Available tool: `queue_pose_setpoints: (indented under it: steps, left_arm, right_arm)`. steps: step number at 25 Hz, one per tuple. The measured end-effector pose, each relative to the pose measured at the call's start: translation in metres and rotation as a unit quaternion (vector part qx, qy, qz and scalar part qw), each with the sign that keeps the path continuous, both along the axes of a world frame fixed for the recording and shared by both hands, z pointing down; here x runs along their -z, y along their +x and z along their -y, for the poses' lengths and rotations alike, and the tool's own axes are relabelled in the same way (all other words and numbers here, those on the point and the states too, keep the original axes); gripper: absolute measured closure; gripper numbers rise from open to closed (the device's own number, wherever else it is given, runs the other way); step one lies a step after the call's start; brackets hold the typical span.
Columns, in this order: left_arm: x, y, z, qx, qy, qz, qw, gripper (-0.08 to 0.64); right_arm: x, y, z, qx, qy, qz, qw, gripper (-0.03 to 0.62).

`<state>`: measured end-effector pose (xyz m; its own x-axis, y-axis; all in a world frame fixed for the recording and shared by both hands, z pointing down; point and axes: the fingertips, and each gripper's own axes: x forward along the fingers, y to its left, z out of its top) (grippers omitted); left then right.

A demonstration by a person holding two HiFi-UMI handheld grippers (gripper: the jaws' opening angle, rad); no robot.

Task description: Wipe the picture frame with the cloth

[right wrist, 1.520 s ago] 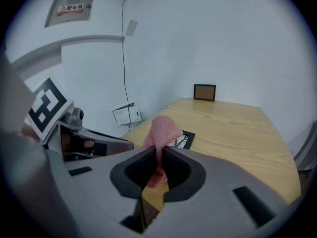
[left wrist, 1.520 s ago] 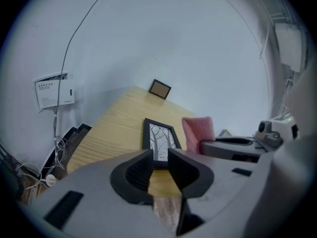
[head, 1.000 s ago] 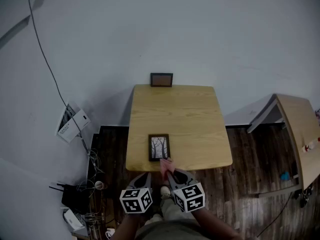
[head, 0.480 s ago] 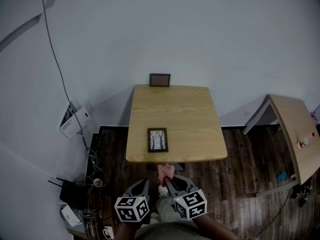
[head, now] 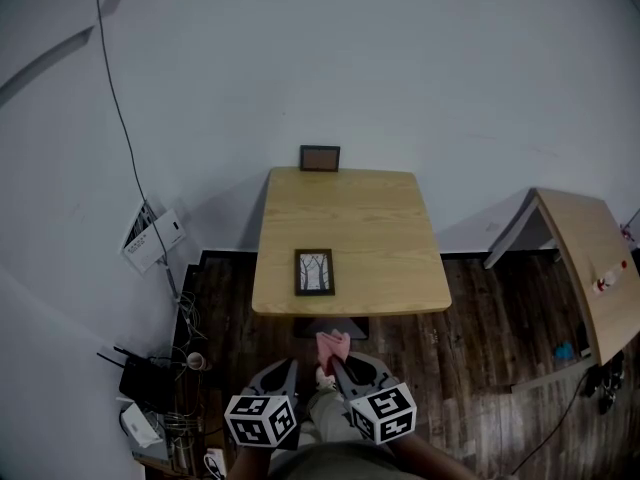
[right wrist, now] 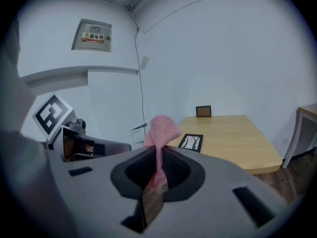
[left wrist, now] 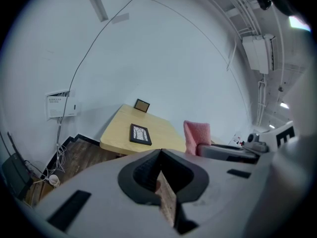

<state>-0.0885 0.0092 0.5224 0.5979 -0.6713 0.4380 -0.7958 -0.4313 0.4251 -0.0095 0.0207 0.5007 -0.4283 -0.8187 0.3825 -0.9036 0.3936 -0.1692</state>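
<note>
**Change from the earlier frame.** Both grippers have drawn back from the table (head: pixel 380 228). The cloth, earlier over the table's near edge just beside the picture frame, is now hanging over the floor (head: pixel 470 368), apart from that edge. The picture frame is lying where it lay.

**Layout.** The picture frame (head: pixel 314 272) is lying flat and face up on the table, near its front edge and toward its left side in the head view. A second small frame (head: pixel 320 158) is standing at the table's far edge, against the wall.

**Grippers.** The right gripper (right wrist: pixel 158 152) is clamping the pink cloth (right wrist: pixel 161 128) between its jaws, and a bunched tuft is standing up beyond the tips. The left gripper (left wrist: pixel 159 155) is carrying nothing, and its jaws are pressing together.

**Handling (judged).** The cloth is looking knitted, soft, limp and light. It is being held by a gathered part, so the free tuft will probably fold over under pressure, and it will likely need to be laid broadly on the surface instead of dabbed at a point. The picture frame is appearing thin, stiff and light, with a front that may be glazed and therefore fragile and slippery. On the smooth wooden table it may slide under a wiping stroke. The safest hold is probably its dark outer border, steadied by the free left gripper at one side edge while the cloth is passing over the face.
</note>
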Motion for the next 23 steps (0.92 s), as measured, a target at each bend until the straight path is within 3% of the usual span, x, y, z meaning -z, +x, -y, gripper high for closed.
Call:
queue_pose_setpoints:
  steps: [23]
  left_arm:
    - [0.014, 0.010, -0.001, -0.004, 0.015, -0.010, 0.9998, 0.555]
  right_arm:
    - [0.018, -0.002, -0.001, 0.013, 0.025, -0.002, 1.000, 0.571]
